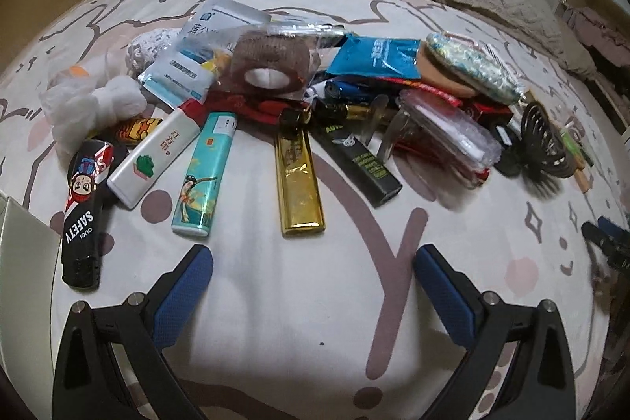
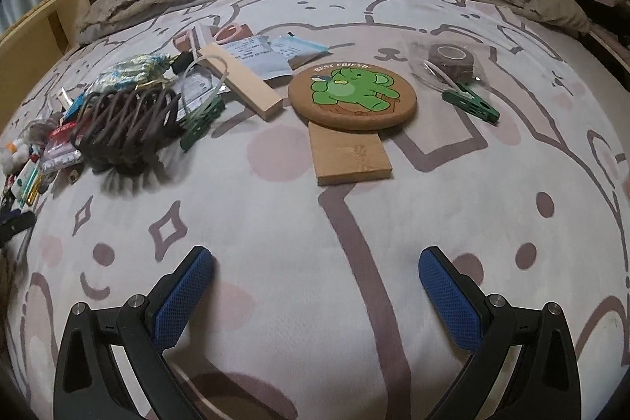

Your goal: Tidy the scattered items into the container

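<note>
In your left wrist view, the left gripper (image 1: 313, 262) hangs over the bedsheet (image 1: 315, 302) with its jaws spread wide and nothing between them. Just ahead of it lies a row of lighters. The black lighter (image 1: 84, 211) at far left reads "SAFETY", with a cartoon figure above the word. Beside it a white lighter (image 1: 153, 154) carries red Chinese characters and a small green plant. Next come a teal lighter (image 1: 204, 176) with a painted figure, a gold lighter (image 1: 299, 180), and a black box (image 1: 358, 160) with green lettering too small to read. Behind them the clutter piles up: a blue packet (image 1: 374, 56), white sachets (image 1: 185, 69) and a brown tape roll in a clear bag (image 1: 267, 61). A pale edge (image 1: 27, 250) at far left may be the container; you cannot tell.

In your right wrist view, the right gripper (image 2: 315, 262) is equally wide open and empty above the sheet. Well ahead lies a round cork coaster (image 2: 352, 97) printed "BEST FRIEND" over a green elephant; its near edge overlaps a wooden block (image 2: 350, 156). A dark hair claw (image 2: 126, 124) sits to the left and a green clip (image 2: 470, 105) to the right.
</note>
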`<state>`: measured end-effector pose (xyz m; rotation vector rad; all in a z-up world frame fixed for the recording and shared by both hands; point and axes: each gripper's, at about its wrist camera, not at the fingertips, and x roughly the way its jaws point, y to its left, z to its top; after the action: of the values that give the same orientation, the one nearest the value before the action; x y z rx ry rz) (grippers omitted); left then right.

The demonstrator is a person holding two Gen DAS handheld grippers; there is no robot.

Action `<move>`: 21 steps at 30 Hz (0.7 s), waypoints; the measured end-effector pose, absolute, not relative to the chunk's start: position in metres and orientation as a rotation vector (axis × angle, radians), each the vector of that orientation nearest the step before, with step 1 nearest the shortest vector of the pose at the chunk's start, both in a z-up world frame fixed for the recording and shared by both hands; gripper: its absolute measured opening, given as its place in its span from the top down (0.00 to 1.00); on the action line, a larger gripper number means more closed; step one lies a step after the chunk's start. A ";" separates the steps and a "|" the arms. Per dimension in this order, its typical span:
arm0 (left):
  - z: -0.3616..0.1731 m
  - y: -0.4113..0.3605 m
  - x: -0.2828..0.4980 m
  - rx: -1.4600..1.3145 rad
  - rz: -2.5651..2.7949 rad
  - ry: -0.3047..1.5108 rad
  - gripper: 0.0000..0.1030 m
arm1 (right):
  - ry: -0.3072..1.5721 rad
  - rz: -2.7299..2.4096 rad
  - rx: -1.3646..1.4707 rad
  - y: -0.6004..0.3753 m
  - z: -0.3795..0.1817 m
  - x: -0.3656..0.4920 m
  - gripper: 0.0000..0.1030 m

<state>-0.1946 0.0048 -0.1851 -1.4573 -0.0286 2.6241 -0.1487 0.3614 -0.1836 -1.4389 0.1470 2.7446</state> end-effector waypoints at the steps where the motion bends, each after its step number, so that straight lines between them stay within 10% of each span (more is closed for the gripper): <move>1: -0.186 0.005 -0.195 -1.458 2.624 -0.024 0.00 | 0.163 2.744 -1.443 0.364 -0.185 -0.151 0.00; 21: -0.188 0.006 -0.192 -1.428 2.684 -0.034 0.00 | 0.171 2.767 -1.438 0.376 -0.190 -0.189 0.01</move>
<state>-0.1915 0.0060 -0.1880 -1.4279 -0.0338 2.6839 -0.1892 0.3763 -0.1903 -1.4377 0.1707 2.7666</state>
